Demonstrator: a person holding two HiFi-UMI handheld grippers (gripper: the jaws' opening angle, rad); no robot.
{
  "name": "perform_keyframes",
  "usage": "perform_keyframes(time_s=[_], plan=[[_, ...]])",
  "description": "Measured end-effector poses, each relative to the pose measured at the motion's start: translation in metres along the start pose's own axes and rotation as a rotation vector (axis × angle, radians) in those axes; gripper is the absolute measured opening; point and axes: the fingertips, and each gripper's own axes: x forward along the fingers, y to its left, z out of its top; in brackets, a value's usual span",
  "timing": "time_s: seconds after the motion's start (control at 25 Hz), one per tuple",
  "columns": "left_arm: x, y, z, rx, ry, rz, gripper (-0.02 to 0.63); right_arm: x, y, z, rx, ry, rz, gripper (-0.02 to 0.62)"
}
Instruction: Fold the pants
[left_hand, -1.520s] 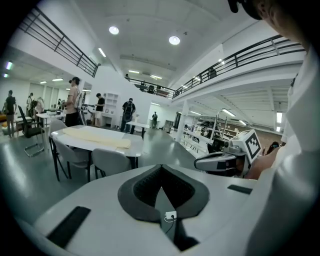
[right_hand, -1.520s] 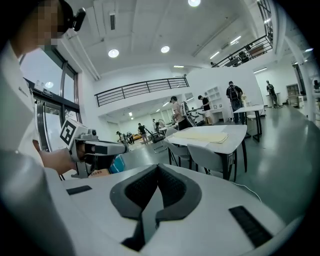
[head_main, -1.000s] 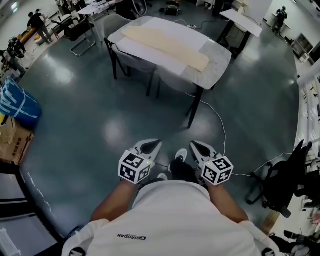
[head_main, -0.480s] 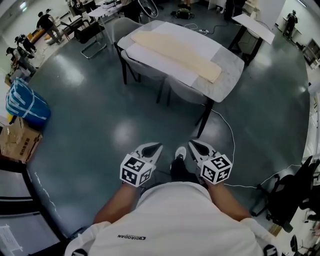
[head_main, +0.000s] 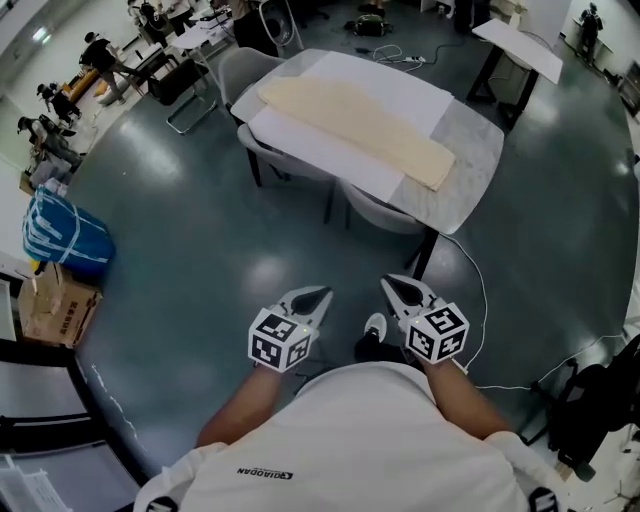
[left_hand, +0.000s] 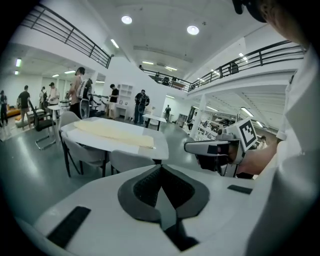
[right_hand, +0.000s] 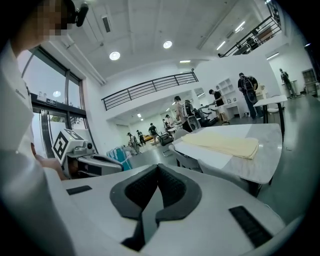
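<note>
The cream pants (head_main: 350, 120) lie flat and long on a white sheet over the grey table (head_main: 470, 175), well ahead of me. In the left gripper view the pants (left_hand: 112, 132) show on the tabletop; in the right gripper view the pants (right_hand: 225, 142) lie at the right. My left gripper (head_main: 318, 293) and right gripper (head_main: 388, 284) are held side by side in front of my body, above the floor and short of the table. Both are shut with nothing between the jaws. The left gripper (left_hand: 161, 169) and right gripper (right_hand: 157, 171) each show pads meeting.
Grey chairs (head_main: 380, 205) are tucked under the table's near side. A white cable (head_main: 480, 310) runs over the dark floor. A blue bag (head_main: 65, 240) and a cardboard box (head_main: 55, 300) sit at the left, a black office chair (head_main: 600, 400) at the right. People (head_main: 100, 50) stand far back.
The table and pants have come nearer and shifted right in the head view as I walk toward them. Both grippers stay shut, side by side.
</note>
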Motion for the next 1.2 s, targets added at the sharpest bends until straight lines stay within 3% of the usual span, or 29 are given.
perform_keyframes(time_s=[0.32,0.92,1.2], plan=[[0.080,0.036,0.072,0.046,-0.002,-0.016,0.026,0.052,-0.073,0.053,-0.005,-0.017,0.026,0.021],[0.146,0.087,0.118,0.070,0.041,0.048,0.026,0.089,-0.152,0.057,0.052,0.039,0.045,0.021],[0.176,0.102,0.124,0.088,0.087,0.005,0.026,0.101,-0.184,0.063,0.079,0.038,-0.001,0.021]])
